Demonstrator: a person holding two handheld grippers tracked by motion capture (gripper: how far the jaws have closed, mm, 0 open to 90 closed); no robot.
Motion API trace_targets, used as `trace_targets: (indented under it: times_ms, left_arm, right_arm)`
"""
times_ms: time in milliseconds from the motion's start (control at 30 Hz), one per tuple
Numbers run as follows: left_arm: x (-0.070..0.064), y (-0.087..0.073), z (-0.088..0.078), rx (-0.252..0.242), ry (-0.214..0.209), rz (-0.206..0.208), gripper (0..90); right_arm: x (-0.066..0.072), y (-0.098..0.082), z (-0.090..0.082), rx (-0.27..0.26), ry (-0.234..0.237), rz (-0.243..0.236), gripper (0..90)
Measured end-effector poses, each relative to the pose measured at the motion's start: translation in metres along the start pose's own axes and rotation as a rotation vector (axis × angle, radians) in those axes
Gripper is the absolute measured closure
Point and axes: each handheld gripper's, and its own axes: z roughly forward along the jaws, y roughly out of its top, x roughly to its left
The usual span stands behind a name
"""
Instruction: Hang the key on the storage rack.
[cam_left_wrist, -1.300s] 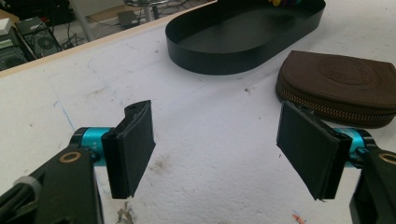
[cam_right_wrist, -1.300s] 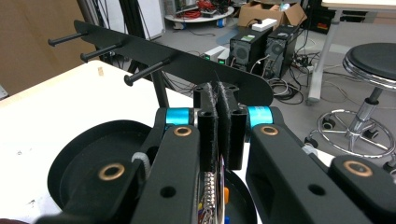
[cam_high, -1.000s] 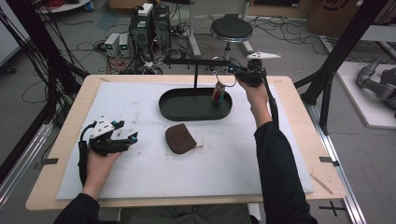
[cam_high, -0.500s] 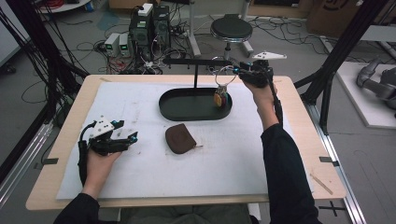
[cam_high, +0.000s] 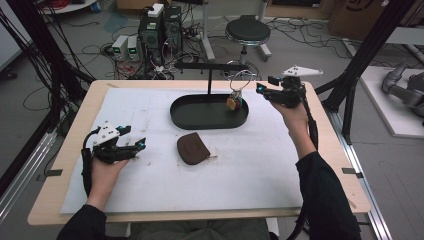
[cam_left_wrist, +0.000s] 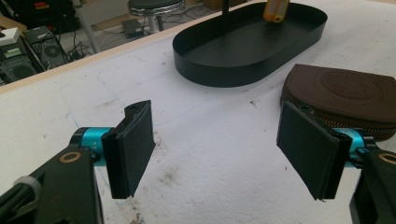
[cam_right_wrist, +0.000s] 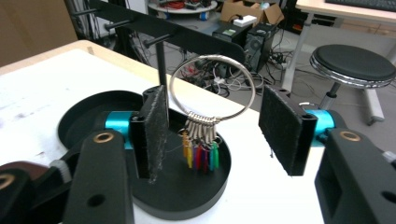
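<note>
A metal key ring (cam_high: 240, 80) with several coloured keys (cam_high: 233, 103) hangs from the right end of a black T-shaped stand (cam_high: 210, 66) that rises from a black oval tray (cam_high: 180, 117). My right gripper (cam_high: 264, 84) is held open just right of the ring. In the right gripper view the ring (cam_right_wrist: 212, 88) and keys (cam_right_wrist: 201, 151) hang between the spread jaws, with neither pad touching them. My left gripper (cam_high: 132, 139) rests open on the white mat, empty. A brown zip pouch (cam_high: 192, 148) lies to its right, and in the left gripper view the pouch (cam_left_wrist: 345, 91) is just beyond the right-hand jaw.
The white mat (cam_high: 250, 170) covers most of the wooden table. A round stool (cam_high: 247, 31), computer boxes (cam_high: 160, 25) and cables stand on the floor beyond the far edge. Black frame posts (cam_high: 372, 55) rise at both sides.
My right gripper has drawn back to the right and a little nearer, off the key ring, which now hangs from the stand. The left gripper has not moved.
</note>
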Motion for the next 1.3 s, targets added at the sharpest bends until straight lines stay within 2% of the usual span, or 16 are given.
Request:
trace_targets:
  times_ms: [33, 100, 167, 300, 467, 800, 900, 1033, 1300]
  left_arm:
    - [0.0, 0.0, 0.0, -0.003, 0.003, -0.001, 27.4]
    - [0.001, 0.001, 0.0, -0.006, 0.004, -0.002, 27.4]
    - [0.002, 0.002, 0.0, -0.003, 0.005, 0.005, 27.4]
    - [0.004, 0.003, -0.001, -0.011, 0.012, -0.001, 27.4]
    - [0.005, 0.007, -0.002, -0.013, 0.016, -0.015, 27.4]
    - [0.005, 0.009, -0.005, -0.013, 0.001, -0.037, 27.3]
    - [0.006, 0.01, -0.005, -0.011, 0.003, -0.046, 26.7]
    - [0.006, 0.01, -0.004, -0.008, 0.002, -0.05, 26.5]
    - [0.005, 0.009, 0.001, 0.003, -0.006, -0.052, 26.4]
  right_arm:
    - [0.002, -0.004, -0.004, -0.014, 0.002, -0.005, 43.7]
    - [0.004, -0.009, -0.011, 0.013, 0.008, -0.002, 40.3]
    - [0.006, -0.017, -0.017, 0.003, 0.01, -0.007, 41.1]
    - [0.012, -0.033, -0.029, 0.019, 0.016, -0.012, 40.3]
    - [0.014, -0.054, -0.038, 0.028, 0.029, 0.023, 37.9]
    - [0.017, -0.08, -0.056, -0.002, 0.047, 0.06, 33.9]
    - [0.016, -0.092, -0.059, -0.012, 0.039, 0.086, 33.5]
    - [0.009, -0.106, -0.056, 0.014, 0.026, 0.109, 30.8]
    - [0.003, -0.119, -0.058, 0.048, 0.019, 0.119, 29.3]
